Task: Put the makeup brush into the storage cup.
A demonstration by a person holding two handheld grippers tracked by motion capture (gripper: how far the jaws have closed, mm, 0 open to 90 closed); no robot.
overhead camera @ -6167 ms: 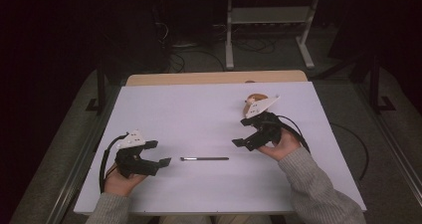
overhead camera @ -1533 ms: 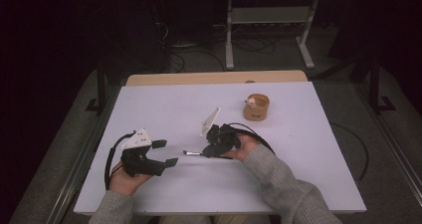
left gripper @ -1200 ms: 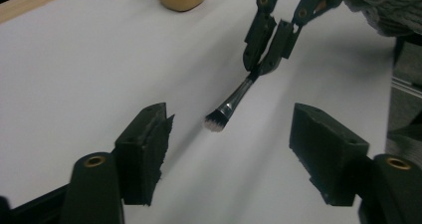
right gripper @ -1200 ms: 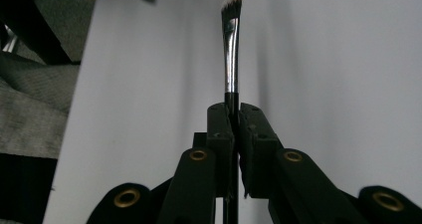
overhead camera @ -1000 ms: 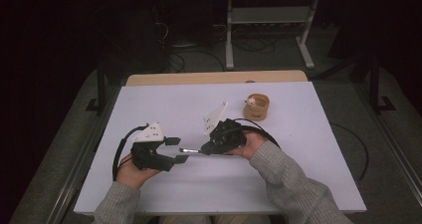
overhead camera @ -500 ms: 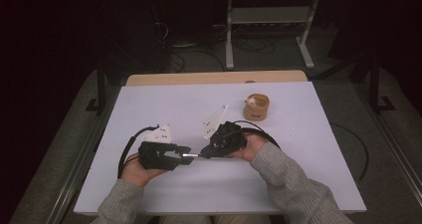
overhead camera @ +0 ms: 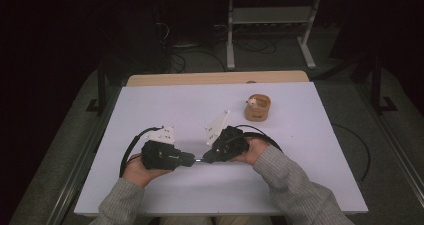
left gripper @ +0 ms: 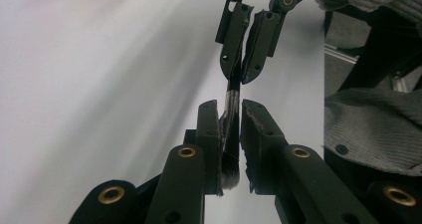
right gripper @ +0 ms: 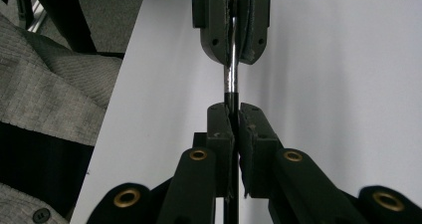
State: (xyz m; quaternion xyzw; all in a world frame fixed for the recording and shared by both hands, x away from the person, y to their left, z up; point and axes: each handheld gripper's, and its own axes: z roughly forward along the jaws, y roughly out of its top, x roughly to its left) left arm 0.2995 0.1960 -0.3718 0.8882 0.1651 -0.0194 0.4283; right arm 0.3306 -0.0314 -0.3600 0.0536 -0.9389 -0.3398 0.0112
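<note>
Brush (left gripper: 231, 134), slender with a dark handle, silver ferrule and dark bristle tuft, held level just above the white bench (overhead camera: 165, 105) between 2 tools that face each other tip to tip. Left tool (overhead camera: 189, 159): jaws closed around the ferrule and bristle end, with a narrow gap showing beside the brush in the left gripper view. Right tool (overhead camera: 206, 158): jaws clamped tight on the dark handle. Small tan cup (overhead camera: 257, 108) stands well apart toward the far right of the bench. Grey sleeves (overhead camera: 295, 185) enter from the near edge
</note>
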